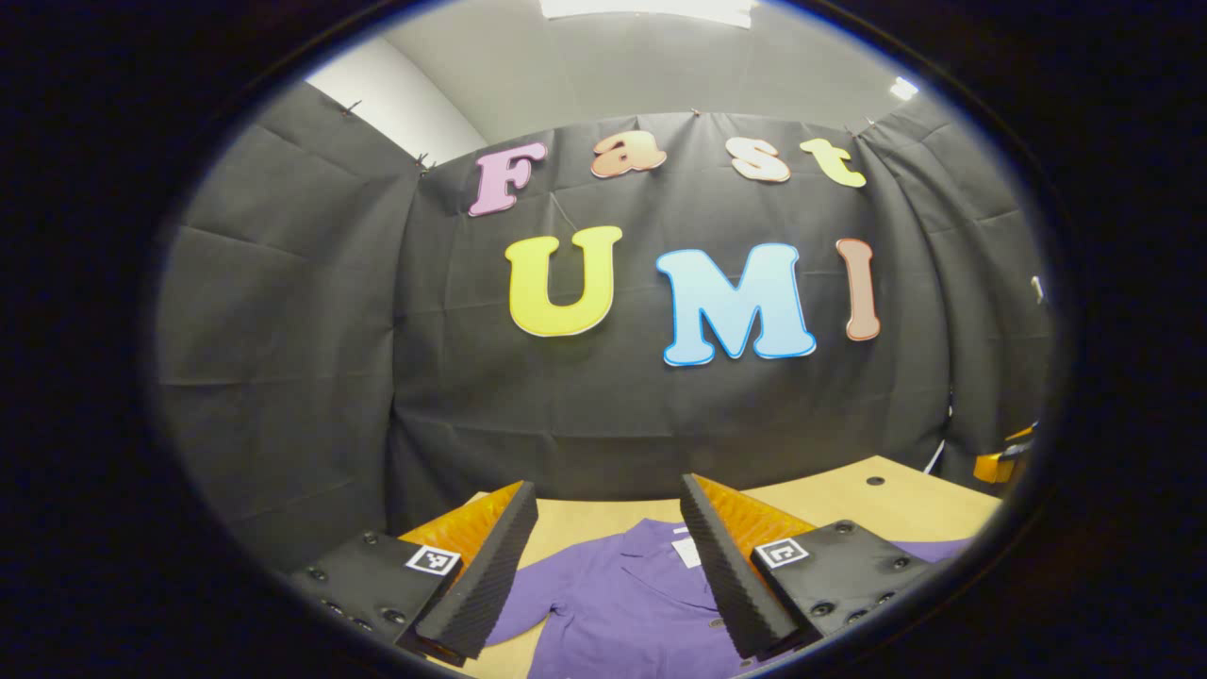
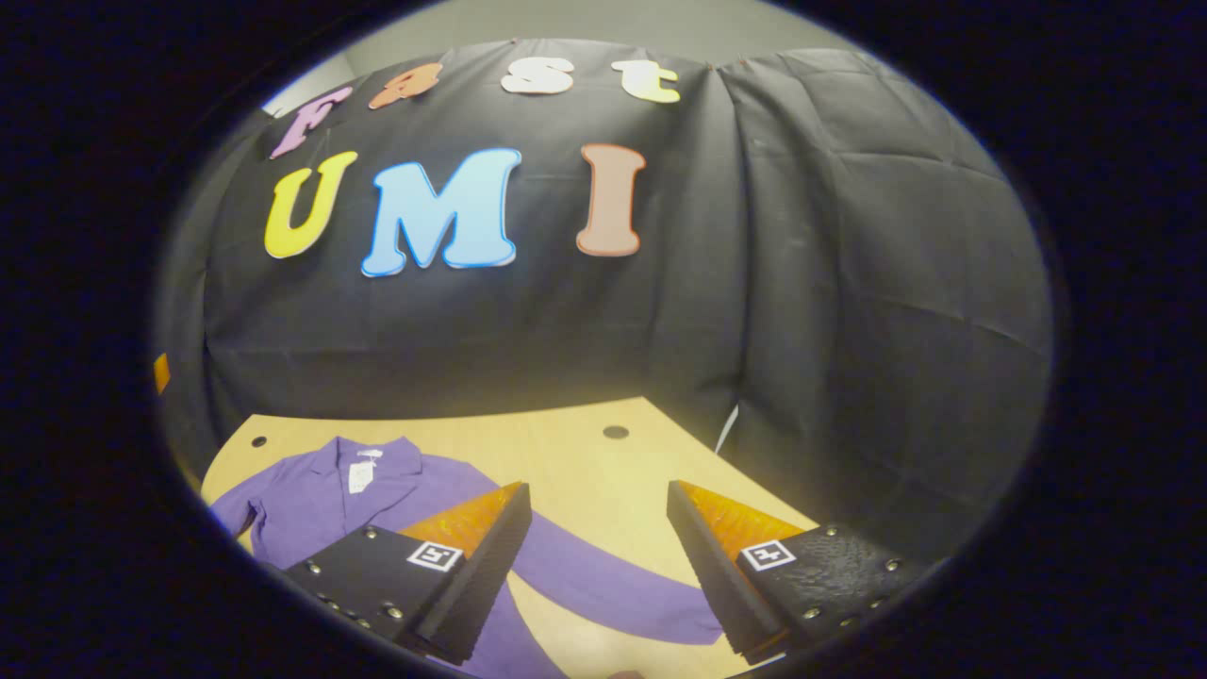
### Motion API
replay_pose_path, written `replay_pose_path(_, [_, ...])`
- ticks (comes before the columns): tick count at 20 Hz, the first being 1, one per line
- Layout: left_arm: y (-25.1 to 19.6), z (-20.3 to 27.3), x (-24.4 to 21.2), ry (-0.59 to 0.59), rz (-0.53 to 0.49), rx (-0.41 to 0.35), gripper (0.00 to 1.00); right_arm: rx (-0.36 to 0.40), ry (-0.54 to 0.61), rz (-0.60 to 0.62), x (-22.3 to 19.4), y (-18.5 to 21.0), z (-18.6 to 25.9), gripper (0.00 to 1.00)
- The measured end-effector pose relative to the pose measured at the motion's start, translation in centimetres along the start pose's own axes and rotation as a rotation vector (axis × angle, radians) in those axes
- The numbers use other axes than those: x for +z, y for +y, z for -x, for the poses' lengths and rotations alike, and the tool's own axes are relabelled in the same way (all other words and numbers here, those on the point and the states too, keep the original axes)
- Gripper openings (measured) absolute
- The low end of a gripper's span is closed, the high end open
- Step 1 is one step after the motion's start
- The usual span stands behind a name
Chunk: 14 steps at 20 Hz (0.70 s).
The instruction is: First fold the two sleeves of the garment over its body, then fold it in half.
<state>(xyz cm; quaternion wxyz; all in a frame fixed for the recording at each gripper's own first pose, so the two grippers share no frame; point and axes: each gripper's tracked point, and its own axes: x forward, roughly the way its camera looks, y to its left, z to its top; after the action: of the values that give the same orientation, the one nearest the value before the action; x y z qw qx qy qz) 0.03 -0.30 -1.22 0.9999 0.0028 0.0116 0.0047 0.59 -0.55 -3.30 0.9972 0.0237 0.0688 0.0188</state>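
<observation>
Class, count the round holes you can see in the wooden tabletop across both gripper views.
2. In the right gripper view, one hole lies near the table's far edge, another at its far left corner beside the purple shirt. More may be hidden.

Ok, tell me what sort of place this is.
Probably a staged recording booth, not a home: black cloth wall pinned up on all sides, a bare wooden table, and one purple shirt laid flat for folding.
</observation>
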Motion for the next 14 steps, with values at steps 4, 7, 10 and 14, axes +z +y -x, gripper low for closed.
replay_pose_path(4, [-0.1,0.3,-0.4,0.006,-0.009,0.004,1.0,-0.106,0.191,-0.063,-5.7,-4.2,-1.9,0.92])
replay_pose_path(7, [-0.1,0.2,-0.6,0.013,-0.018,0.007,1.0,-0.188,0.347,-0.152,-9.6,-7.1,-2.7,0.92])
replay_pose_path(10, [-0.1,0.3,-1.2,0.022,-0.027,0.008,1.0,-0.243,0.465,-0.229,-13.0,-9.1,-3.8,0.92])
replay_pose_path(14, [-0.2,0.1,-1.9,0.036,-0.027,0.005,1.0,-0.273,0.578,-0.259,-15.9,-10.1,-4.1,0.94])
